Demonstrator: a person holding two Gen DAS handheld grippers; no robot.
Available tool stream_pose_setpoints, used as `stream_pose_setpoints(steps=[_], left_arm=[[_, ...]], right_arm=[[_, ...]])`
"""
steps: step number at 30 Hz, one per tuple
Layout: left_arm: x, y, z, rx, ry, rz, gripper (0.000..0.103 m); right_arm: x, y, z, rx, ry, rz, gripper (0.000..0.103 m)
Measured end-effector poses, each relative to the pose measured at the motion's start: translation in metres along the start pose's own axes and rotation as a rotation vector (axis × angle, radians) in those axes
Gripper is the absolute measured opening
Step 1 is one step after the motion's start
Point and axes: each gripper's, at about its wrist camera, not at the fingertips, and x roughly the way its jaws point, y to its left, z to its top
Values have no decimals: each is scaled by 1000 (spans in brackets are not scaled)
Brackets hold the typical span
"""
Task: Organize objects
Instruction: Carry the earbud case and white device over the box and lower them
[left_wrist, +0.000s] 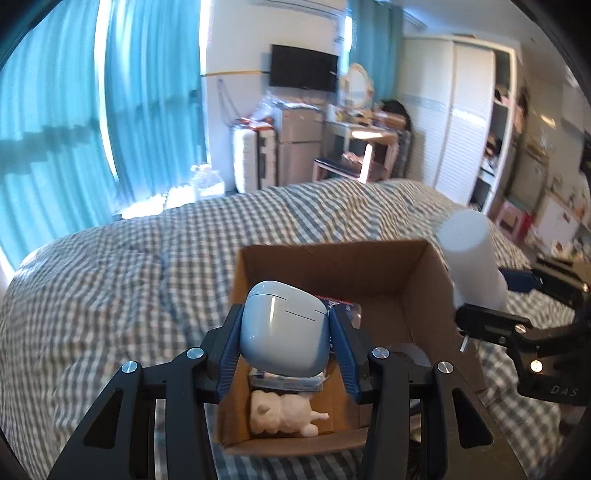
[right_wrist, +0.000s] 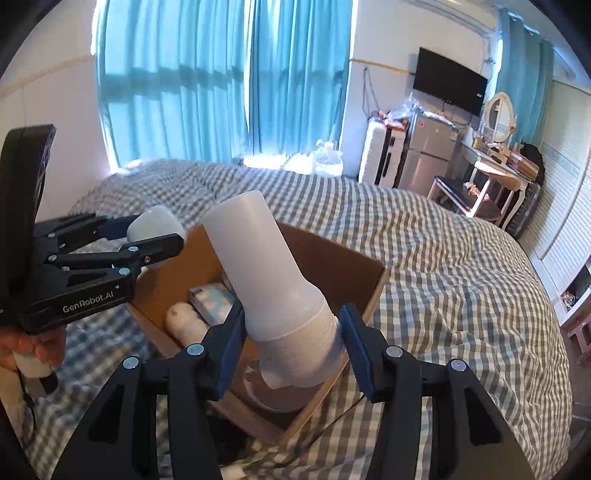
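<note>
An open cardboard box (left_wrist: 413, 280) (right_wrist: 369, 291) sits on the checked bed. My left gripper (left_wrist: 283, 334) is shut on a pale blue earbud case (left_wrist: 282, 332) and holds it above the box's near half; it shows in the right wrist view (right_wrist: 155, 225) too. My right gripper (right_wrist: 291, 334) is shut on a white plastic bottle (right_wrist: 266, 266), tilted over the box's right side; the bottle also shows in the left wrist view (left_wrist: 469, 258). Inside the box lie a cream plush toy (left_wrist: 284, 411), a tissue pack (right_wrist: 212, 299) and something white and round under the bottle.
The grey-and-white checked bedspread (left_wrist: 147, 266) surrounds the box. Beyond the bed stand blue curtains (left_wrist: 55, 122), a small fridge (left_wrist: 297, 144), a dressing table with a stool (left_wrist: 354, 147) and a white wardrobe (left_wrist: 458, 118). A dark cable (right_wrist: 332, 417) lies beside the box.
</note>
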Motion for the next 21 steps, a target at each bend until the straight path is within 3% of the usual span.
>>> stream_pose_setpoints(steps=[7,21], left_arm=[[30,-19,-14,90,58,7,47],[38,-19,-27,83,79,14,49]], right_arm=[[31,4,-1,-55,27,3,51],[41,-10,6,9,14,57,52]])
